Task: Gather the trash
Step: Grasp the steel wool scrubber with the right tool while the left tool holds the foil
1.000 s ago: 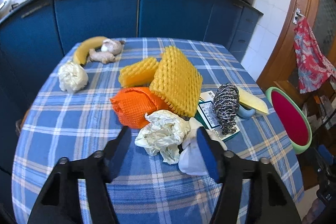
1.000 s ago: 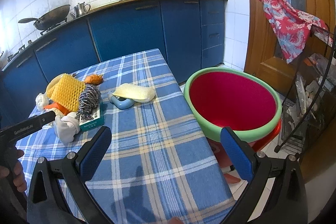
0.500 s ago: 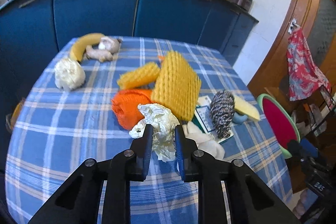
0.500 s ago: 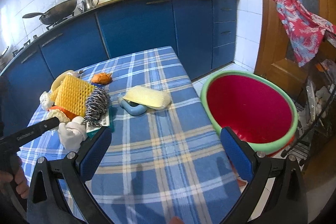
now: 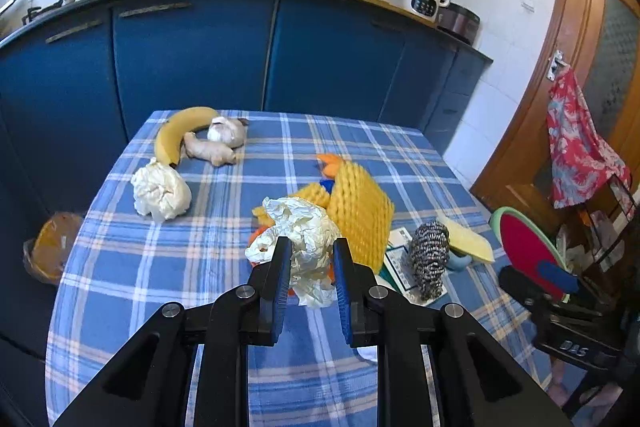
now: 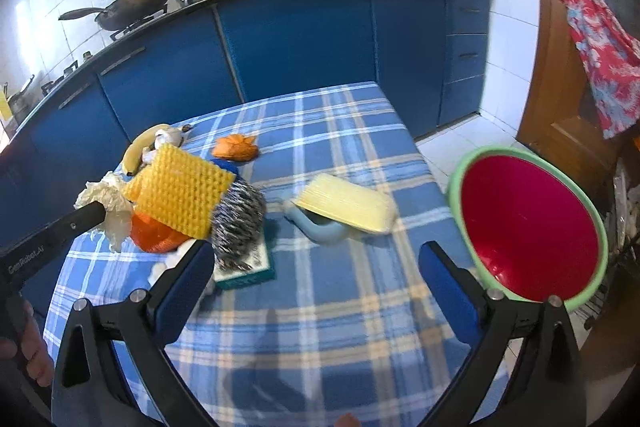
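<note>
My left gripper (image 5: pixel 310 259) is shut on a crumpled white paper wad (image 5: pixel 304 231) and holds it above the blue checked table (image 5: pixel 132 275). The wad also shows in the right wrist view (image 6: pixel 110 205), at the tip of the left gripper. A second crumpled paper ball (image 5: pixel 160 191) lies at the table's left. A red basin with a green rim (image 6: pixel 528 227) stands off the table's right edge. My right gripper (image 6: pixel 316 275) is open and empty over the table's near part, left of the basin.
On the table lie yellow foam netting (image 5: pixel 362 215), orange netting (image 6: pixel 156 233), a steel scourer (image 5: pixel 430 255) on a green box (image 6: pixel 248 269), a yellow sponge (image 6: pixel 348 205), an orange peel (image 6: pixel 234 149), a banana (image 5: pixel 176 135) and ginger (image 5: pixel 208 151). Blue cabinets (image 5: pixel 192 55) stand behind.
My left gripper closed on the paper wad and lifted it off the table. The right gripper moved slightly toward the table and stayed open.
</note>
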Action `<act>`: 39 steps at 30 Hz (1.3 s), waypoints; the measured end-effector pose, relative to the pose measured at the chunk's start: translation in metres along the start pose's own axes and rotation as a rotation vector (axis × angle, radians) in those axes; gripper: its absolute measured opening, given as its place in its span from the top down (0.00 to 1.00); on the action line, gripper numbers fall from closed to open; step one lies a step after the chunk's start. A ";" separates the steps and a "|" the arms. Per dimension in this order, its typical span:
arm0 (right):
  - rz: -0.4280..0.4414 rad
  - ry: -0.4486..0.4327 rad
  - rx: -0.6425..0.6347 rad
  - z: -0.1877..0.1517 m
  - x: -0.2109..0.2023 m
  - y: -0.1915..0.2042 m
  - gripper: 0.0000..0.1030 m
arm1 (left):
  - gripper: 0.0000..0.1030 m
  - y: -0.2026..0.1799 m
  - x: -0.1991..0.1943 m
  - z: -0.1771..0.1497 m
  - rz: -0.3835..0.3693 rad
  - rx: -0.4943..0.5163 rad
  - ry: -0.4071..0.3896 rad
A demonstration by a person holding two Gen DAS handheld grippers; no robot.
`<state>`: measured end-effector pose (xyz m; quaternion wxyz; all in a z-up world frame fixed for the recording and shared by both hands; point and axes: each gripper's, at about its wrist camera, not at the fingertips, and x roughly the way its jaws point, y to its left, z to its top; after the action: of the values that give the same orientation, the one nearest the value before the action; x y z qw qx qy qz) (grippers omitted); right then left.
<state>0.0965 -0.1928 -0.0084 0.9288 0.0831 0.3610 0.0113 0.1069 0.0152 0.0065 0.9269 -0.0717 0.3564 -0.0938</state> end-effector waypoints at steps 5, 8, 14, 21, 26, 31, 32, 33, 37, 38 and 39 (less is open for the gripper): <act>0.050 0.033 -0.022 0.006 0.020 0.019 0.12 | 0.79 0.006 -0.005 0.004 -0.006 -0.021 -0.030; 0.085 0.061 -0.024 0.007 0.033 0.028 0.16 | 0.79 0.009 -0.005 0.005 -0.005 -0.032 -0.037; 0.084 0.097 -0.022 0.007 0.056 0.036 0.20 | 0.79 0.016 0.002 0.003 -0.009 -0.050 -0.028; 0.106 0.151 -0.024 0.007 0.076 0.036 0.43 | 0.79 0.016 0.007 0.000 -0.027 -0.056 -0.015; 0.134 0.149 -0.024 0.005 0.074 0.038 0.64 | 0.79 0.013 0.003 -0.002 -0.032 -0.047 -0.017; 0.150 0.103 -0.026 0.007 0.052 0.037 0.68 | 0.79 0.007 -0.003 -0.002 -0.039 -0.033 -0.026; 0.152 0.092 -0.025 0.008 0.047 0.037 0.68 | 0.79 0.005 -0.004 -0.002 -0.042 -0.029 -0.027; 0.153 0.082 -0.024 0.009 0.042 0.036 0.70 | 0.79 0.003 -0.005 -0.002 -0.044 -0.026 -0.027; 0.163 0.047 -0.014 0.011 0.024 0.029 0.74 | 0.79 -0.006 -0.009 -0.001 -0.063 -0.004 -0.027; 0.161 0.037 -0.012 0.011 0.019 0.027 0.74 | 0.79 -0.010 -0.010 -0.001 -0.070 0.003 -0.029; 0.160 0.028 -0.010 0.011 0.015 0.025 0.75 | 0.79 -0.013 -0.011 0.000 -0.074 0.008 -0.030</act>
<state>0.1161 -0.1684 -0.0062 0.9202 0.1069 0.3660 0.0884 0.0973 0.0048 0.0158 0.9282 -0.0826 0.3392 -0.1286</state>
